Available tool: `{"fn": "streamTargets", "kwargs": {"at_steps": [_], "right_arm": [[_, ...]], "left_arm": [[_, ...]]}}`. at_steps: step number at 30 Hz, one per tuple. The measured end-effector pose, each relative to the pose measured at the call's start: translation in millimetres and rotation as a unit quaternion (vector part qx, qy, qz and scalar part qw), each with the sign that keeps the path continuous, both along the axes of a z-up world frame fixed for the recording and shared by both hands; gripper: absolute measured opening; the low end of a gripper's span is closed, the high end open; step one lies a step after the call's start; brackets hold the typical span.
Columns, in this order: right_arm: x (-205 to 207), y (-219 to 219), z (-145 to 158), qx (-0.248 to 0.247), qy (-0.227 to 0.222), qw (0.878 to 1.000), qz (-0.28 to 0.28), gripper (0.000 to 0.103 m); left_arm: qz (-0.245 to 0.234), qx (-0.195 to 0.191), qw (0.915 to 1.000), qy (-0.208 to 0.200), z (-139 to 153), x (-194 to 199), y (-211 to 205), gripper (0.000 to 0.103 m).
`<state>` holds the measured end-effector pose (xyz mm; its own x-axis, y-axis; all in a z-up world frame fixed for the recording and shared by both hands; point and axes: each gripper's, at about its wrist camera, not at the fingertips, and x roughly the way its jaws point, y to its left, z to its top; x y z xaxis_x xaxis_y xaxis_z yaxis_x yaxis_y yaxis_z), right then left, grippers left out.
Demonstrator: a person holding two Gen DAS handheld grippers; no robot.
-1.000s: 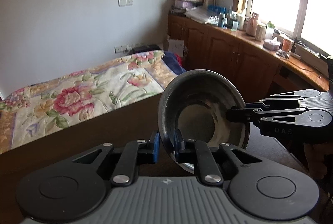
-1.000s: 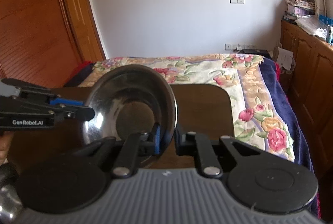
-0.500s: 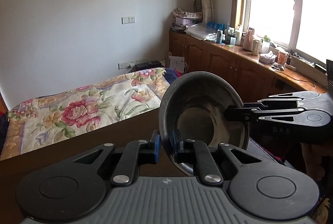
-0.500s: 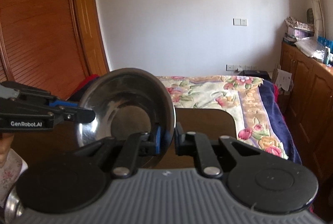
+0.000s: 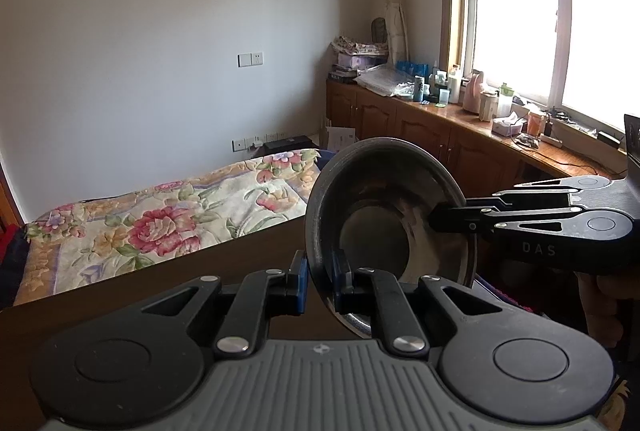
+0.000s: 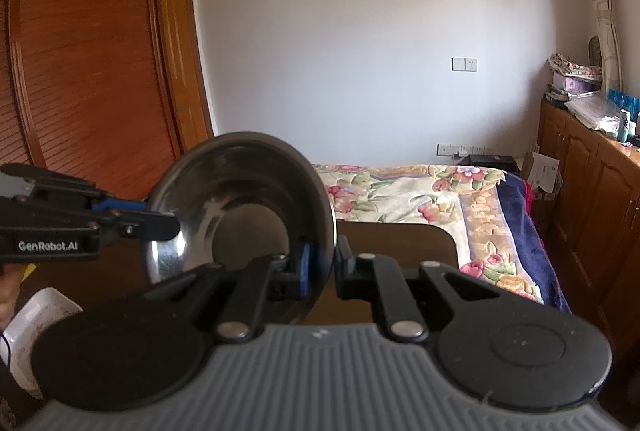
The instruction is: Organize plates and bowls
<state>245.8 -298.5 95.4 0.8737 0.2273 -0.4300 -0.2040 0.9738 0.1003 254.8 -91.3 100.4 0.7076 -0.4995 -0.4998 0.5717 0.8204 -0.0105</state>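
A steel bowl (image 5: 384, 215) hangs tilted on its side above the dark wooden table (image 5: 200, 279), carried between both grippers. In the left wrist view my left gripper (image 5: 322, 271) is shut on the bowl's near rim, and my right gripper (image 5: 436, 223) comes in from the right and pinches the opposite rim. The right wrist view shows the same bowl (image 6: 240, 199) with my right gripper (image 6: 322, 263) shut on its right rim and my left gripper (image 6: 168, 225) clamped on its left rim. The bowl's inside looks bare.
A white dish (image 6: 36, 315) lies at the lower left by a hand. Beyond the table (image 6: 400, 243) is a bed with a floral cover (image 5: 160, 215). A wooden cabinet (image 5: 440, 135) cluttered with bottles runs under the window. A wooden wardrobe (image 6: 80, 71) stands on the left.
Both grippers have risen with the bowl held between them; the table and bed sit lower in both views. The grips have not changed.
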Motion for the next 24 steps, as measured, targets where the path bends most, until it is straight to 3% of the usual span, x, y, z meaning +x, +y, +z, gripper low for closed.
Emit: {"fn": "streamTargets", "kwargs": {"at_steps": [5,24], "right_arm": [[-8,5,1,-0.001,-0.005,1.000,0.004,0.014],[-51,36,-29,-0.003,0.004,0.999,0.050,0.014]], "left_arm": [[0.006,-0.003,1.0000,-0.004,0,-14,10,0.042],[0.028,-0.027,0.9991,0.018,-42,-77,64,0.042]]}}
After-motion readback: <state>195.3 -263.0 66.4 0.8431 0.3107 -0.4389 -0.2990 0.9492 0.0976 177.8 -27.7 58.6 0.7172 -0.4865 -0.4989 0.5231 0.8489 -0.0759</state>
